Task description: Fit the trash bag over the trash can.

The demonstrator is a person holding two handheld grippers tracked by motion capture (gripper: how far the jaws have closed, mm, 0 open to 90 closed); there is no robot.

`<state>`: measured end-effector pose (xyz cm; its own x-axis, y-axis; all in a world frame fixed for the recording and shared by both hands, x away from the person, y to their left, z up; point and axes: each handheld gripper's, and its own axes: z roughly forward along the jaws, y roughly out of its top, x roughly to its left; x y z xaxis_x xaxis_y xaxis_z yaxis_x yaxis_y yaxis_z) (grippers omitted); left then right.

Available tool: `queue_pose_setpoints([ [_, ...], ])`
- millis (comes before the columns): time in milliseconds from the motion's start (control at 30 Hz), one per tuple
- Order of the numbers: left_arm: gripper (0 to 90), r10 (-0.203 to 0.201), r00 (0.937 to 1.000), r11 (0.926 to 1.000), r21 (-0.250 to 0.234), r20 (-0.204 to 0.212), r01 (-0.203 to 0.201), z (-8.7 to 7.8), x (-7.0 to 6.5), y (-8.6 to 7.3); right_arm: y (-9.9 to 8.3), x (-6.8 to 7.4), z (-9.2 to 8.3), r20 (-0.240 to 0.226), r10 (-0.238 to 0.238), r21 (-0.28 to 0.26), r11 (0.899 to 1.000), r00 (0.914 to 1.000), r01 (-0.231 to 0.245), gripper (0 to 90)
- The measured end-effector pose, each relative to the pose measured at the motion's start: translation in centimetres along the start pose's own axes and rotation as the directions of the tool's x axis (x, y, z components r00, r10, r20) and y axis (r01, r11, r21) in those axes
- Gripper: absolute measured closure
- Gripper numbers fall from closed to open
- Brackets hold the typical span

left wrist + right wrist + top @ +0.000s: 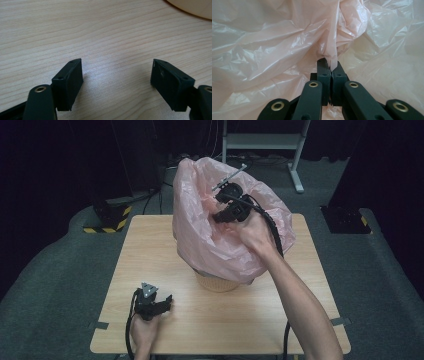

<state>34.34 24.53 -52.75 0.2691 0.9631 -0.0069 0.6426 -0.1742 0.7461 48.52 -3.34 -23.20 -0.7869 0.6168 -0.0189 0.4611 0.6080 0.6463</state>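
Up at the far middle of the wooden table [150, 250], a pale pink plastic bag [200, 230] billows out over a tan round basket [216, 283], whose lower wall shows beneath the hanging plastic. The bag is crumpled and puffed, wider than the basket, and its mouth faces upward. The right gripper [222, 207] reaches into that mouth from the person's side, the right hand [256, 232] wrapped around its body and a black cable trailing back along the forearm. In the right gripper view the two black jaws are clenched together on a thin fold of the pink film [333, 58], which rises from between the pads in a narrow, drawn pleat (the rest of the bag spreads in wrinkles behind it and to both sides).

The left gripper [167, 302] rests low at the near left part of the table, well apart from the bag and basket, with the left hand [142, 330] behind it and its grey three-cornered plate on top. In the left gripper view its jaws stand released and wide apart just above bare wood grain, with nothing between them; the curved edge of the basket [192, 7] shows at the upper right corner of that view.

Beyond the table lie a dark grey carpeted floor [50, 270] and a metal frame [262, 140].
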Motion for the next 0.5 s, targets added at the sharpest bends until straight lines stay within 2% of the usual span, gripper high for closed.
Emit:
queue_pose_setpoints([
  [500, 25.8, 0.001, 1.0, 1.0, -0.001, 0.002, -0.001, 0.0, 0.0, 0.0, 0.3, 0.9, 1.9, -0.021, -0.011, 0.022, 1.0, 0.9997, 0.011, 88.1],
])
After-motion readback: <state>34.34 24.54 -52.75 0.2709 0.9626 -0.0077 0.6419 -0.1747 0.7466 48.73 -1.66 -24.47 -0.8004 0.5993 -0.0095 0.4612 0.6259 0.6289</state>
